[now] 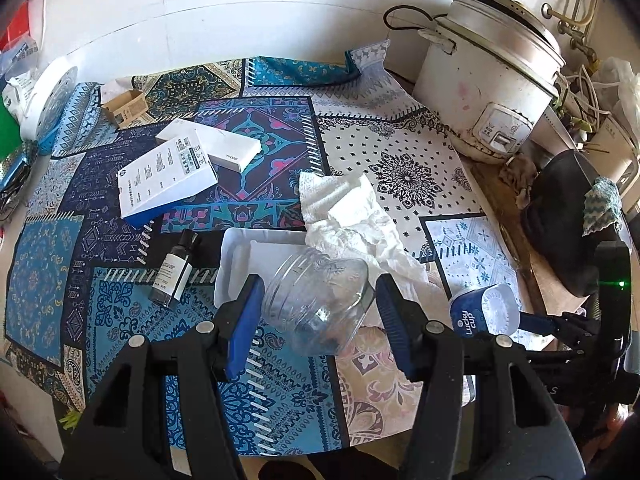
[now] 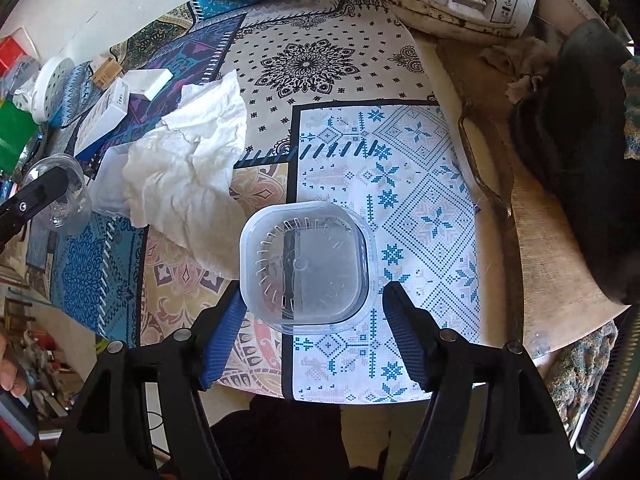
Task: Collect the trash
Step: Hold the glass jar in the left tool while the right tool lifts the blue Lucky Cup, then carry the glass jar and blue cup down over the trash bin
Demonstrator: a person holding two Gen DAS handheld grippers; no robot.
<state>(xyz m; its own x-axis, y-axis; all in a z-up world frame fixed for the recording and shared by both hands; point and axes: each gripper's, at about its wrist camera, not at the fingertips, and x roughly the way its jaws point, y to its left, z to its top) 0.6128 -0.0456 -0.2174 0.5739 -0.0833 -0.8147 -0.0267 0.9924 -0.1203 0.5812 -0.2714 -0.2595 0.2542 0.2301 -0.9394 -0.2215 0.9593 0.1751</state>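
Note:
In the left wrist view my left gripper (image 1: pixel 318 312) is open, its blue fingers on either side of a clear plastic jar (image 1: pixel 320 304) lying on its side on the patterned cloth; contact is not clear. A crumpled white paper towel (image 1: pixel 352 216) lies over a white tray (image 1: pixel 240 264) just beyond. In the right wrist view my right gripper (image 2: pixel 310 320) is open around a clear square "lucky cup" plastic cup (image 2: pixel 308 268), seen from its base. The cup (image 1: pixel 486 314), the jar (image 2: pixel 60 196) and the towel (image 2: pixel 188 164) also show in the other views.
A small dark bottle (image 1: pixel 174 272), two white boxes (image 1: pixel 168 176) and a small cardboard box (image 1: pixel 126 108) lie on the cloth at the left. A white rice cooker (image 1: pixel 492 80) stands at the back right. A black object (image 2: pixel 580 152) sits at the right edge.

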